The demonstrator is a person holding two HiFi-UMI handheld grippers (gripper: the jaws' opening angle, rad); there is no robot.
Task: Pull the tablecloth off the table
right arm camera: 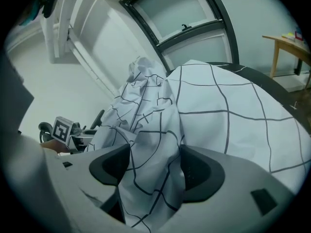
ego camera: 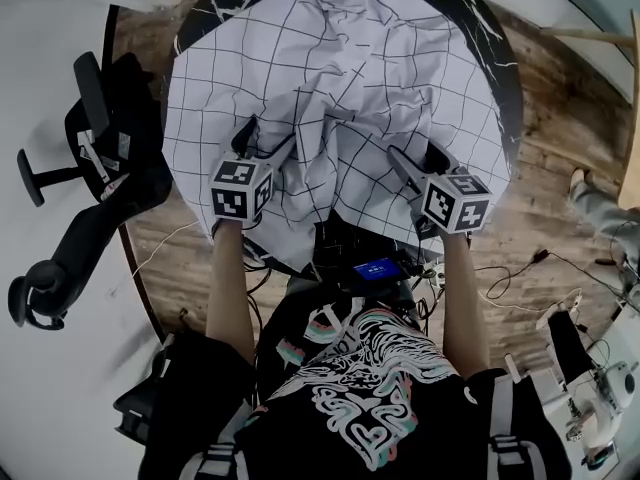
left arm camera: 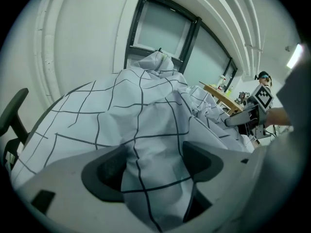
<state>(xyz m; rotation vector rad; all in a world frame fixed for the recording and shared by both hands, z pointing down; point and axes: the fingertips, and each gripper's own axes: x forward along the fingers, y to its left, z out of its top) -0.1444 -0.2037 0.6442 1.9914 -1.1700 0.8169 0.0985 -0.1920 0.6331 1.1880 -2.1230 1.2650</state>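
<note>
Currently the tablecloth (ego camera: 330, 68), white with a thin black grid, lies rumpled over the round black table (ego camera: 497, 58). It is bunched toward the near edge and hangs over it. We note the left gripper (ego camera: 268, 140) pinching a raised fold of the cloth between its pads. The right gripper (ego camera: 415, 158) clamps a second fold beside it in the same way. Both sit at the table's near edge. A black office chair (ego camera: 95, 178) stands to the left, on the wooden floor (ego camera: 560, 88).
</note>
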